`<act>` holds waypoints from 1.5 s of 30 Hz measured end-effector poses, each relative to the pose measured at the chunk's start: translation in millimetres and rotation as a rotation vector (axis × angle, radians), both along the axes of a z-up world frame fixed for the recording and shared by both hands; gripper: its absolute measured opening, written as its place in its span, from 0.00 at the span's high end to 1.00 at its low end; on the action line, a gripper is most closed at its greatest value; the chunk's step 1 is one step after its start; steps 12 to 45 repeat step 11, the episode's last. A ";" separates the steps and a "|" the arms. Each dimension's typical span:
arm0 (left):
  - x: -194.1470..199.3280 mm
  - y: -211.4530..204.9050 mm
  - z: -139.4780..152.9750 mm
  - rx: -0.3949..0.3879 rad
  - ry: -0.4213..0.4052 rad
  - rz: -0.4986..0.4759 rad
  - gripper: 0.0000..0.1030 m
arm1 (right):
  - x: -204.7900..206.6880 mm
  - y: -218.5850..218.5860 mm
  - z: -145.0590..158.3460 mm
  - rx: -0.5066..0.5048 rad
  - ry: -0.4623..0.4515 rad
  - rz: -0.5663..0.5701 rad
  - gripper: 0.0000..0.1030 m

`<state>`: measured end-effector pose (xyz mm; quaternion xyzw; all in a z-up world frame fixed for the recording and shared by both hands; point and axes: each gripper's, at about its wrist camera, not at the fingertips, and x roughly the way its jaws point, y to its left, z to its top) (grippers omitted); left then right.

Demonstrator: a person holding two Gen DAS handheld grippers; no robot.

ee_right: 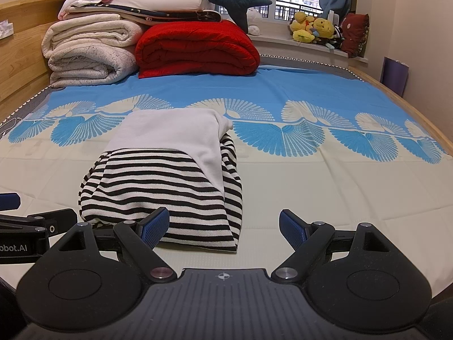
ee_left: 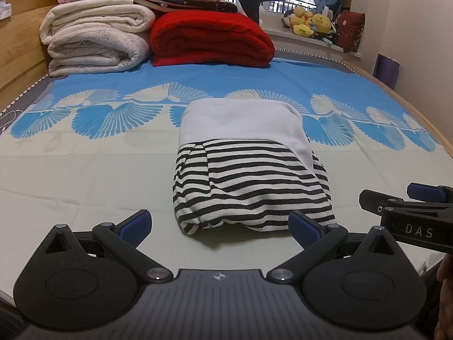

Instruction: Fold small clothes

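The left claw point(ee_left: 219, 226) and right claw point(ee_right: 223, 226) hover side by side with fingers spread, gripping nothing. Just ahead of both lies a folded striped garment point(ee_left: 249, 181) (white panel on top) on the bed point(ee_left: 85, 175). Well beyond it, folded blankets point(ee_left: 209, 38) are stacked.

Left gripper point(ee_left: 219, 228) and right gripper point(ee_right: 223, 226) side by side, jaws wide apart, empty.

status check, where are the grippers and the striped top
Left gripper open, empty. Right gripper open, empty. Striped top folded on bed sheet, white part over it. Nothing in the way.
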<state>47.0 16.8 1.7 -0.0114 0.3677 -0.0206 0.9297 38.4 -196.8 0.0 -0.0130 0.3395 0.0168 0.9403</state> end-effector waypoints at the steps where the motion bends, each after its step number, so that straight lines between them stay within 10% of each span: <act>1: 0.0 0.0 -0.2 0.000 0.000 -0.001 0.00 | 0.3 0.0 0.4 0.001 0.000 0.000 0.17; 45: 0.2 2.4 -1.9 0.000 0.004 -0.004 0.00 | 0.1 0.1 0.0 0.000 0.000 0.000 0.17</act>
